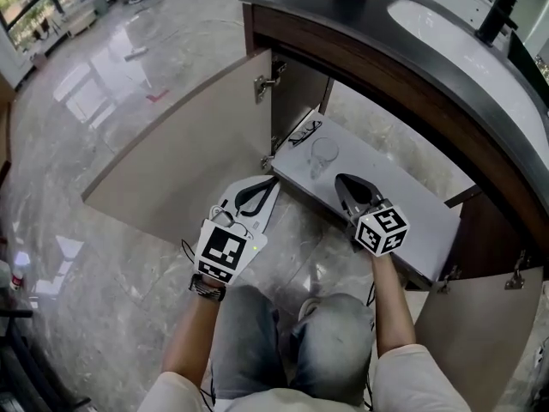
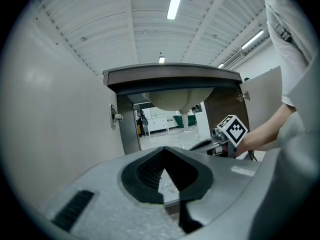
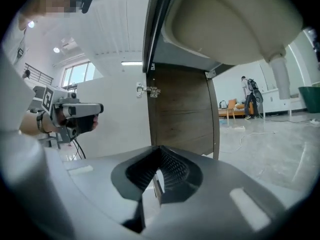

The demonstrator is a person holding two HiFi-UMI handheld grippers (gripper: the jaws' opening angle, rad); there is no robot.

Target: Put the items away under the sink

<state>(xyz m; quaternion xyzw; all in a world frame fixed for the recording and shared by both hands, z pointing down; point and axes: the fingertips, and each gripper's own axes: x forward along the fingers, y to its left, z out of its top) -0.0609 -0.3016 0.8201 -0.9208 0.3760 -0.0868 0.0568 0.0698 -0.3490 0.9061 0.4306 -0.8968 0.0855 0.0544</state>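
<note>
A clear drinking glass (image 1: 324,154) stands on the grey cabinet floor (image 1: 403,204) under the sink. Beside it, at the floor's left corner, lies a small flat item with dark edging (image 1: 304,133); I cannot tell what it is. My left gripper (image 1: 273,182) is shut and empty, its tips at the floor's front edge, just short of the glass. My right gripper (image 1: 340,178) is shut and empty too, over the floor right of the glass. Through the left gripper's (image 2: 164,151) pads I glimpse the glass (image 2: 167,184). The right gripper (image 3: 160,150) points into the cabinet.
The left cabinet door (image 1: 189,144) swings wide open over the marble floor; the right door (image 1: 480,324) is open too. Overhead are the dark countertop (image 1: 360,24), the basin (image 1: 463,50), its underside (image 3: 230,19) and the drain pipe (image 3: 280,76). My knees (image 1: 292,333) are close to the cabinet.
</note>
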